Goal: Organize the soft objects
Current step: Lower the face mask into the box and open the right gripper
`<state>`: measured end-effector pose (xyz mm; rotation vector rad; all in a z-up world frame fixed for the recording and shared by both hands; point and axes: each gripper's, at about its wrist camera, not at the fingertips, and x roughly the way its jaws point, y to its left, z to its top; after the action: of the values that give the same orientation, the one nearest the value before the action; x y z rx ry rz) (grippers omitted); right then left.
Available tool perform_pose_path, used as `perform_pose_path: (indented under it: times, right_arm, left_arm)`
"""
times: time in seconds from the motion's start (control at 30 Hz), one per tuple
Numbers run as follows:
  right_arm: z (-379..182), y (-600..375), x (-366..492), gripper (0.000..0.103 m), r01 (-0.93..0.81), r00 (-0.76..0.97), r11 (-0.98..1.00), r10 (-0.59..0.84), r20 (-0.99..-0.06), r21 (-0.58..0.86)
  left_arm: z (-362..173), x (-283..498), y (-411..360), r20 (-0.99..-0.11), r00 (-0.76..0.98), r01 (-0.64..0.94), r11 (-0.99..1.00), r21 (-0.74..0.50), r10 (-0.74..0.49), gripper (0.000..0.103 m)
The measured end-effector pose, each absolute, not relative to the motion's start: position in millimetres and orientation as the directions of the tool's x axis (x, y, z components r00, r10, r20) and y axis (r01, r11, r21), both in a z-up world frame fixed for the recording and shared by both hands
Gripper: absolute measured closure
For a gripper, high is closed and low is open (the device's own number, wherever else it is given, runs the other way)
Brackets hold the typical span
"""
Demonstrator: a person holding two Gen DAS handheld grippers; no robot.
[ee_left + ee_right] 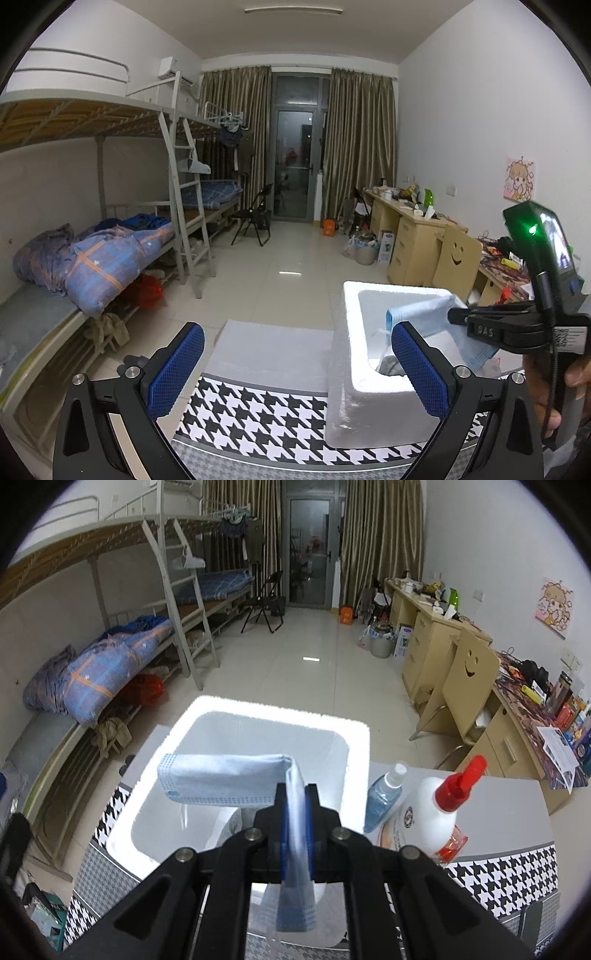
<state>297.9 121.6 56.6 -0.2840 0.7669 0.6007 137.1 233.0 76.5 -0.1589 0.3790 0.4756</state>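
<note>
Right wrist view: right gripper (295, 808) clamps the blue face mask (225, 781) directly above the foam box (354, 738); left gripper (295, 373) gapes wide alongside.

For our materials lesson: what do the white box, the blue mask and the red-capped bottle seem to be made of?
White box: likely expanded foam, matte, with thick, grainy, rounded walls.
Blue mask: probably thin non-woven fabric, soft; it folds limply where the right gripper's jaws pinch it, and its edge is dotted.
Red-capped bottle: apparently smooth, glossy, opaque white plastic.
</note>
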Motion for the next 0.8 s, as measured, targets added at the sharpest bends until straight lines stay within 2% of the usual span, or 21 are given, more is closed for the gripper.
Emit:
perform_pose_path:
  times: [0.03, 0.1, 0.17, 0.23, 0.43, 0.57, 0.8]
  right_arm:
    - [55, 122, 299, 0.09, -0.601, 0.562, 0.799, 0.399, -0.725, -0.026]
    - [53, 123, 301, 0.079, -0.6, 0.548, 0.8, 0.399, -0.736, -0.013]
    - [51, 123, 303, 0.055, -0.601, 0.53, 0.799, 0.4, -0.748, 0.002]
    - [50, 122, 303, 0.044, -0.603, 0.524, 0.798, 0.402, -0.751, 0.007]
    - [60, 116, 291, 0.043, -0.631, 0.526, 0.775, 0.444, -0.725, 0.016]
    - [70, 110, 279, 0.037, -0.646, 0.547, 0.764, 0.473, -0.691, 0.012]
    - [81, 99, 264, 0.034, -0.664, 0.558, 0.747, 0.514, -0.651, 0.022]
  left_arm:
    - [76, 136, 233, -0.39, 0.821, -0.476, 0.877, -0.061, 0.418, 0.001]
    - [75, 136, 233, -0.388, 0.82, -0.477, 0.877, -0.055, 0.421, 0.001]
    - [75, 135, 232, -0.381, 0.822, -0.475, 0.878, -0.052, 0.422, 0.001]
    - [73, 134, 233, -0.381, 0.825, -0.472, 0.88, -0.057, 0.418, 0.001]
    - [70, 134, 231, -0.396, 0.828, -0.456, 0.888, -0.063, 0.398, 0.001]
    - [73, 133, 228, -0.393, 0.83, -0.451, 0.891, -0.057, 0.395, 0.001]
    - [78, 126, 221, -0.385, 0.84, -0.435, 0.898, -0.056, 0.383, 0.001]
